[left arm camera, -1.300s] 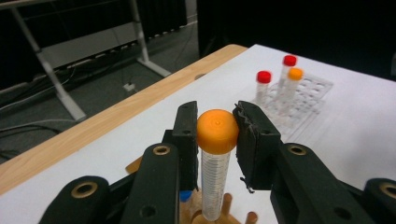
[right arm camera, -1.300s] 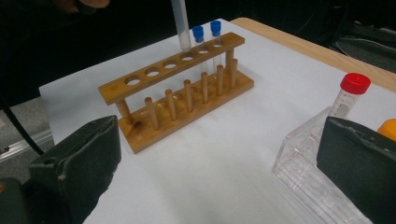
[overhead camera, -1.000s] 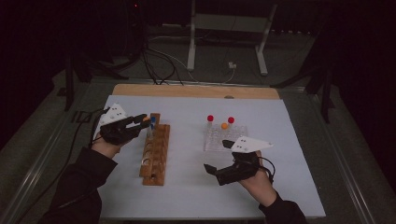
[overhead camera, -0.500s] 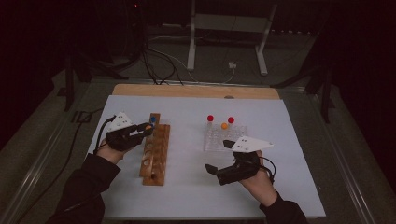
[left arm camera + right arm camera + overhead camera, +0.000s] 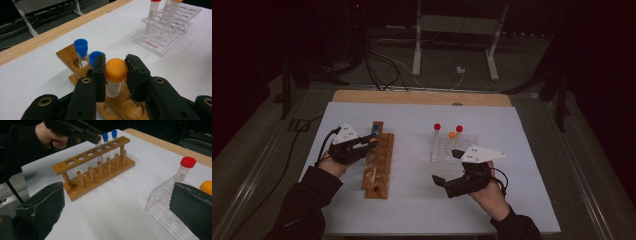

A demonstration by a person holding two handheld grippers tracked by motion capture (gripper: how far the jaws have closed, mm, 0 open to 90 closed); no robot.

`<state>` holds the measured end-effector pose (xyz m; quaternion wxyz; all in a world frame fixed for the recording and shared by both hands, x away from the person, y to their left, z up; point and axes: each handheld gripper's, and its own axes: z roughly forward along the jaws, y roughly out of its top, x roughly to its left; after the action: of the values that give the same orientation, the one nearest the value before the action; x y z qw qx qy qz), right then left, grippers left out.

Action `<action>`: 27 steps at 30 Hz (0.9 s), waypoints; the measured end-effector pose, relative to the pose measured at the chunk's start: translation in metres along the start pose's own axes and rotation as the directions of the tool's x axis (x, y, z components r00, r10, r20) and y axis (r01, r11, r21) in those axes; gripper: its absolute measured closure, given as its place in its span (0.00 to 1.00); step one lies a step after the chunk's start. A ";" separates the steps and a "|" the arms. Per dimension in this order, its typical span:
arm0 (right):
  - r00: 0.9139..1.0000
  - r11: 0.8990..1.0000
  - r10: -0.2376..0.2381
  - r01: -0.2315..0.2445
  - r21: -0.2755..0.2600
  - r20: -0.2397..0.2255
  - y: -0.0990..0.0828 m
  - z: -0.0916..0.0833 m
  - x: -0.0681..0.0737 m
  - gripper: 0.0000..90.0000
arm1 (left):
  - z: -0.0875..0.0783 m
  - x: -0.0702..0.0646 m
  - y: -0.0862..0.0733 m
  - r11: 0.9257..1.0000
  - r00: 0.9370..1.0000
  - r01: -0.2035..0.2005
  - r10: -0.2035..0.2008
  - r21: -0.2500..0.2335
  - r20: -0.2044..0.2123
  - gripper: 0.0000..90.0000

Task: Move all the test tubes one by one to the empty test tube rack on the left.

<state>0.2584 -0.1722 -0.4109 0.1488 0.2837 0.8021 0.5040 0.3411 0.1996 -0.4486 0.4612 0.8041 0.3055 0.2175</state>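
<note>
The left gripper (image 5: 115, 75) was clamped on the orange-capped tube (image 5: 115, 77), its two black jaws pressed against either side just under the cap, so the tube stood directly between them with nothing to reach for. The tube's long axis ran upright, square to the jaws, and its lower end already sat inside a hole of the wooden rack (image 5: 125, 106), straight below the grip; to my eye the coming move turned on keeping that axis plumb while it went the rest of the way down. Just beyond the jaws, in the next holes along the same rack, stood two blue-capped tubes (image 5: 81, 51), close enough that a tilt away from the hand could knock them. Farther out, well apart across the white table (image 5: 412, 120), the right gripper (image 5: 452, 169) hung with its jaws spread wide and nothing between them, near the clear plastic rack (image 5: 162, 205) that held a red-capped tube (image 5: 186, 168) and others. The left hand (image 5: 329, 162) was plainly the one on the job; the right was too far off to help.
</note>
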 end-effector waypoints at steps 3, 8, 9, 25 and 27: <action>1.000 1.000 0.000 0.000 0.001 0.000 0.000 0.000 0.000 0.00 | 0.000 0.001 0.000 1.000 1.000 0.009 -0.009 0.001 0.004 0.80; 1.000 1.000 -0.002 0.002 -0.003 -0.003 0.002 -0.001 0.000 0.00 | -0.001 0.001 0.000 1.000 1.000 0.008 -0.008 0.003 0.011 0.79; 1.000 1.000 -0.004 0.004 -0.005 -0.003 0.002 -0.001 0.000 0.00 | -0.002 0.001 0.000 1.000 1.000 0.009 -0.009 0.005 0.013 0.79; 0.998 0.999 -0.009 0.011 -0.031 0.069 0.018 -0.013 -0.023 0.00 | -0.035 -0.023 0.005 0.998 0.995 0.006 0.001 -0.069 0.095 0.22; 0.997 1.000 0.002 0.000 -0.030 0.078 0.019 -0.013 -0.029 0.00 | -0.038 -0.028 0.005 0.997 0.994 0.004 0.004 -0.078 0.105 0.17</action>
<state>0.2805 -0.1931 -0.3895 0.1841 0.3013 0.7878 0.5047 0.2984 0.2020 -0.4277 0.5076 0.7959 0.2721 0.1867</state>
